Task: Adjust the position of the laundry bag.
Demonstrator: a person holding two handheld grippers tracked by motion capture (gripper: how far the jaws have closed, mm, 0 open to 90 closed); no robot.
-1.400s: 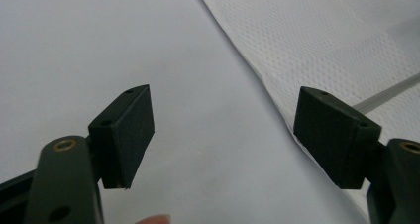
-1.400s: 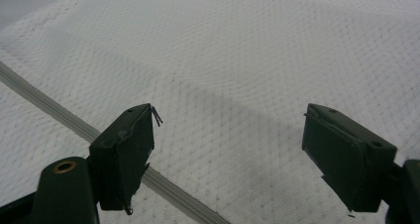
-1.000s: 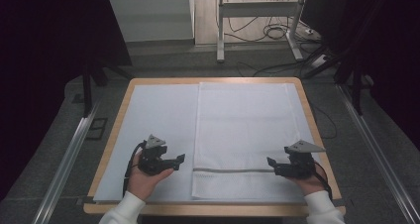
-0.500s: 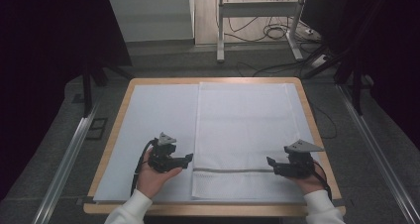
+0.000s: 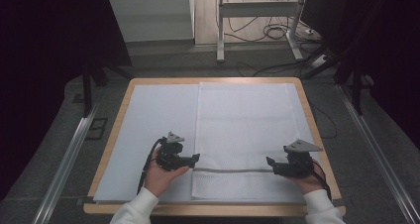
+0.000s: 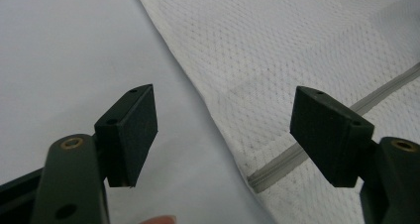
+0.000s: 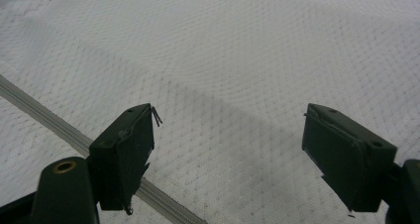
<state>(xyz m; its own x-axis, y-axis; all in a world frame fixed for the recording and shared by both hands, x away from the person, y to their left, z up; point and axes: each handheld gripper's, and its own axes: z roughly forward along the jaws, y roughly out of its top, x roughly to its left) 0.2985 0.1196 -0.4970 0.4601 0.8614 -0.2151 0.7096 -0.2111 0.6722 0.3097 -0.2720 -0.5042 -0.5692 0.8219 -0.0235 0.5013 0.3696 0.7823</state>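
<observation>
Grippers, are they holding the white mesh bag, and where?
No, nothing is held. Left gripper and right gripper both gape open above the mesh bag.

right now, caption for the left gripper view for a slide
Open left gripper poised over the left edge of a white mesh laundry bag, near the end of its grey zipper.

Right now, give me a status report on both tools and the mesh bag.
Left tool open, at the mesh bag's left edge by the zipper. Right tool open, over the bag near its right side. Bag flat on the table, nothing gripped, nothing in the way.
</observation>
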